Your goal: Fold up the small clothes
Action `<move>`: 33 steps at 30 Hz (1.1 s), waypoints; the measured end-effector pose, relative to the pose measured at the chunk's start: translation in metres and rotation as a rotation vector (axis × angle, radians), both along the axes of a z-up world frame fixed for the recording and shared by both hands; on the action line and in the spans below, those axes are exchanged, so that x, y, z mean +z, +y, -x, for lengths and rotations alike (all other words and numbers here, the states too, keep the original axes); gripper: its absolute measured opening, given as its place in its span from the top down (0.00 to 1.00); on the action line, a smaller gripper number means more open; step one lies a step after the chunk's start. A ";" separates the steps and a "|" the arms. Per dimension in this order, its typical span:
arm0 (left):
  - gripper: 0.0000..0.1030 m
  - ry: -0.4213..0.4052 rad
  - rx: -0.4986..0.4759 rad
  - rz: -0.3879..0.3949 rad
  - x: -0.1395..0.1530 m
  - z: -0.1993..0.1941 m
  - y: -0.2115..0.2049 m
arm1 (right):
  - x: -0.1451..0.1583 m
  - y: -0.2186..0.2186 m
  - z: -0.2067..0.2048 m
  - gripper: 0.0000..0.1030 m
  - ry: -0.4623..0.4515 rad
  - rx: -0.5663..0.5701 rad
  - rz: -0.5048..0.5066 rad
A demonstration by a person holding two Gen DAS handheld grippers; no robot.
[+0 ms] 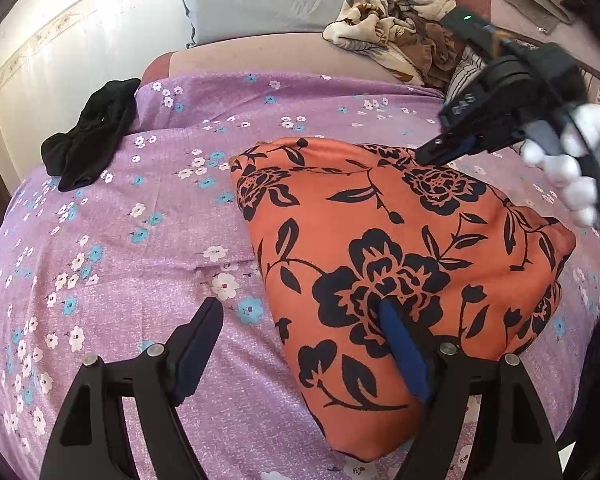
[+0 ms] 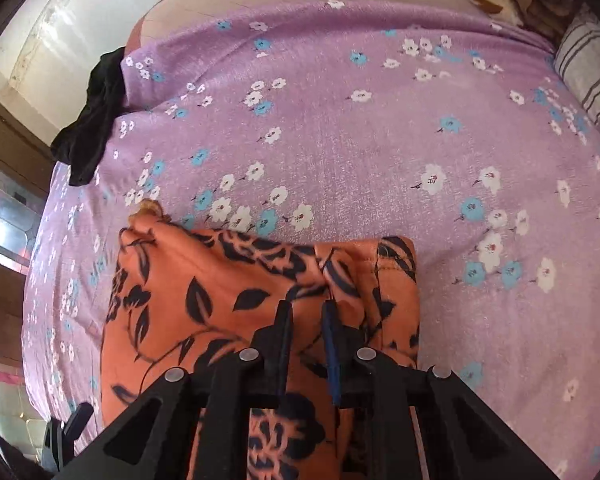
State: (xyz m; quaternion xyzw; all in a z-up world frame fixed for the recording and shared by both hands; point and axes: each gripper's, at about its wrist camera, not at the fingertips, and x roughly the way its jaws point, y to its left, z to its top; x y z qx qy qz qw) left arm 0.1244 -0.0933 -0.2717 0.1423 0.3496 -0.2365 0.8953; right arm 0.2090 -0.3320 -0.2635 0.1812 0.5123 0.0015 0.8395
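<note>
Orange floral garment (image 1: 400, 264) folded on purple bedsheet (image 1: 140, 240); right gripper (image 2: 306, 308) pinching edge.

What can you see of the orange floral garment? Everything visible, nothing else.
The orange garment is thin, soft-looking fabric printed with black flowers and leaves. It lies folded into a compact, slightly puffy, rounded packet on the purple floral bedsheet. A stitched hem shows at its far edge in the right wrist view. The right gripper sits nearly closed on a bunched fold at that far edge. The left gripper is open, one blue-padded finger resting on the near part, the other over the sheet.
</note>
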 end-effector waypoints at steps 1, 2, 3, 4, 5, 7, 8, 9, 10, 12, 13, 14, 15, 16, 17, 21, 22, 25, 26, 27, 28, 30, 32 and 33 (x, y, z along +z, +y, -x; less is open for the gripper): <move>0.20 0.001 0.006 0.002 0.000 0.000 0.001 | 0.006 0.005 0.016 0.83 -0.023 0.023 0.008; 0.19 0.000 0.012 0.005 -0.001 0.000 0.001 | 0.008 0.009 0.032 0.83 -0.036 0.041 0.020; 0.18 -0.002 0.018 0.006 -0.002 0.000 0.002 | 0.006 0.013 0.048 0.82 -0.032 0.053 0.037; 0.17 -0.003 0.021 0.007 -0.003 0.000 0.003 | -0.001 0.016 0.063 0.82 -0.010 0.062 0.049; 0.16 0.000 0.020 0.010 -0.003 0.000 0.004 | -0.013 0.019 0.078 0.81 0.018 0.070 0.066; 0.15 -0.009 0.020 0.014 -0.004 0.002 0.007 | -0.025 0.023 0.109 0.74 -0.049 0.083 0.109; 0.15 -0.026 0.023 0.008 -0.002 0.005 0.009 | -0.023 0.023 0.121 0.74 -0.101 0.090 0.122; 0.16 -0.043 0.027 0.000 0.000 0.010 0.009 | -0.020 0.024 0.127 0.73 -0.108 0.084 0.136; 0.16 -0.064 0.033 -0.009 0.004 0.015 0.009 | -0.014 0.025 0.130 0.73 -0.109 0.067 0.150; 0.16 -0.099 0.050 -0.022 0.015 0.026 0.009 | 0.001 0.028 0.136 0.72 -0.154 0.016 0.199; 0.16 -0.109 0.060 -0.019 0.021 0.032 0.010 | 0.006 0.033 0.140 0.72 -0.199 0.001 0.246; 0.16 -0.119 0.075 -0.004 0.028 0.038 0.014 | 0.010 0.039 0.143 0.72 -0.243 -0.005 0.311; 0.16 -0.127 0.091 0.018 0.035 0.044 0.017 | 0.011 0.045 0.145 0.72 -0.271 -0.015 0.380; 0.16 -0.130 0.105 0.037 0.042 0.051 0.021 | 0.011 0.048 0.145 0.72 -0.280 -0.026 0.422; 0.16 -0.134 0.114 0.048 0.048 0.056 0.024 | 0.012 0.049 0.145 0.72 -0.282 -0.032 0.429; 0.16 -0.168 0.141 0.047 0.067 0.072 0.022 | 0.024 0.047 0.150 0.72 -0.319 -0.066 0.509; 0.16 -0.171 0.143 0.049 0.071 0.075 0.019 | 0.025 0.047 0.150 0.72 -0.328 -0.071 0.516; 0.16 -0.183 0.135 0.050 0.081 0.080 0.011 | 0.033 0.040 0.155 0.72 -0.355 -0.093 0.502; 0.16 -0.191 0.131 0.045 0.084 0.082 0.008 | 0.035 0.040 0.157 0.72 -0.363 -0.098 0.513; 0.16 -0.198 0.126 0.039 0.086 0.084 0.004 | 0.038 0.039 0.160 0.72 -0.373 -0.101 0.525; 0.16 -0.204 0.121 0.033 0.087 0.086 0.001 | 0.039 0.040 0.160 0.72 -0.382 -0.103 0.529; 0.16 -0.212 0.112 0.022 0.089 0.090 -0.005 | 0.044 0.038 0.164 0.72 -0.400 -0.109 0.527; 0.16 -0.212 0.104 0.015 0.090 0.092 -0.010 | 0.048 0.037 0.168 0.72 -0.413 -0.115 0.524; 0.16 -0.213 0.101 0.010 0.090 0.094 -0.012 | 0.049 0.036 0.169 0.72 -0.419 -0.117 0.524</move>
